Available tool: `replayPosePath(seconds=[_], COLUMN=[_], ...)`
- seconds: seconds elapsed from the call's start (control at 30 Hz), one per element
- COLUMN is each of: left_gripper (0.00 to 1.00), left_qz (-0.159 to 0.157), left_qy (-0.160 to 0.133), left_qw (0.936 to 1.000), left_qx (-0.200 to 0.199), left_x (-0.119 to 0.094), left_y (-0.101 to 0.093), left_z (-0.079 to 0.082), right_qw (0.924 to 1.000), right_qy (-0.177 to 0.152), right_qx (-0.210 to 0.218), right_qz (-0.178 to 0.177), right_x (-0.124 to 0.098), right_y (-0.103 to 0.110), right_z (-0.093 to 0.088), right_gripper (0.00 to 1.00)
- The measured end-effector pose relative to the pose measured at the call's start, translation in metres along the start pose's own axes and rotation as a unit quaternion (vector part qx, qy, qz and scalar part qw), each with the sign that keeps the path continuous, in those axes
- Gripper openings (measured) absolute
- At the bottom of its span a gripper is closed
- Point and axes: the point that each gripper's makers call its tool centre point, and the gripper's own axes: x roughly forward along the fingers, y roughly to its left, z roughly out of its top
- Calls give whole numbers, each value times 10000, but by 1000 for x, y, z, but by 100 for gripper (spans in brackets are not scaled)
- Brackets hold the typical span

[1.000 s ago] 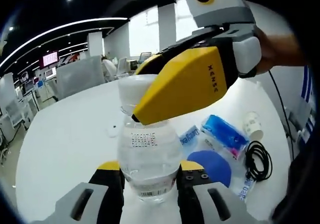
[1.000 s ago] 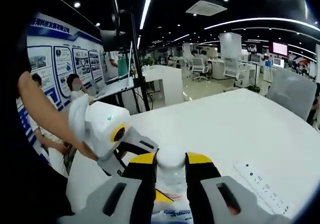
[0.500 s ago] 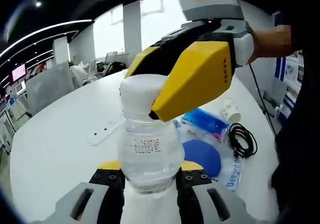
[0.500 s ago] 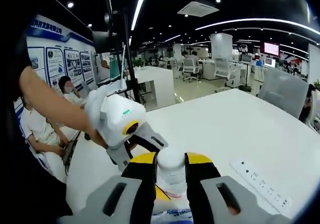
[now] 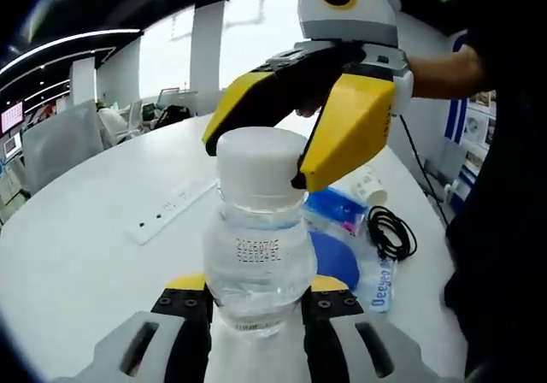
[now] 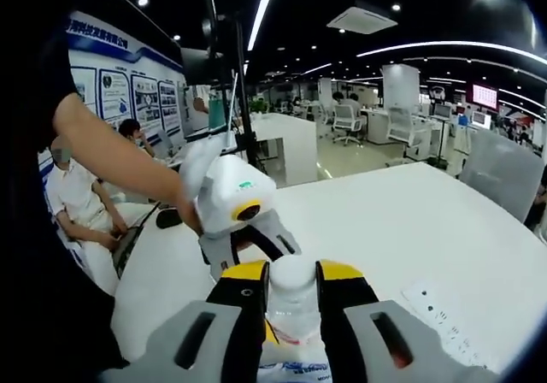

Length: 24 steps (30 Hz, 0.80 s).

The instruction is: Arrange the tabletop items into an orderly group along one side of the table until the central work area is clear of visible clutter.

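**One bottle gripped from two sides**

In the left gripper view: one clear water bottle [image 5: 256, 259] upright at centre, body clamped between the jaws of the left gripper [image 5: 256, 302]. From 1 o'clock, the right gripper [image 5: 256, 156] reaching in, yellow jaws closed on either side of the one white cap [image 5: 259, 165]. On the white table [image 5: 77, 255]: one white power strip [image 5: 167, 212] at 9 o'clock; at 3 o'clock, clustered close together, one blue packet [image 5: 338, 212], one blue disc [image 5: 338, 259], one paper cup [image 5: 367, 184], one coiled black cable [image 5: 389, 233].

In the right gripper view: same cap [image 6: 293, 276] pinched between the jaws at 6 o'clock; left gripper [image 6: 248, 229] just behind, at 10 o'clock.
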Motion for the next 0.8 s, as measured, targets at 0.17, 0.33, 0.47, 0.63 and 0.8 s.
replayPosePath(seconds=[0.17, 0.33, 0.47, 0.63, 0.8], left_gripper=[43, 52, 53, 41, 40], left_qz=[47, 122, 393, 568, 430], left_qy=[-5, 35, -194, -218, -222], left_qw=[9999, 9998, 9989, 9981, 9988], left_qx=[-155, -152, -158, -50, -43], left_x=[2, 6, 9, 13, 13], left_y=[-2, 0, -1, -3, -3], left_z=[-1, -7, -1, 0, 1], right_qw=[9998, 9993, 9988, 9981, 9987], right_qy=[8, 5, -40, -140, -193], right_qx=[-111, -238, -340, -421, -272], right_qz=[150, 301, 341, 427, 377], right_x=[1, 4, 6, 8, 6], right_y=[-2, 2, 3, 5, 4], right_z=[-4, -9, -9, -8, -6], right_gripper=[20, 19, 19, 18, 17])
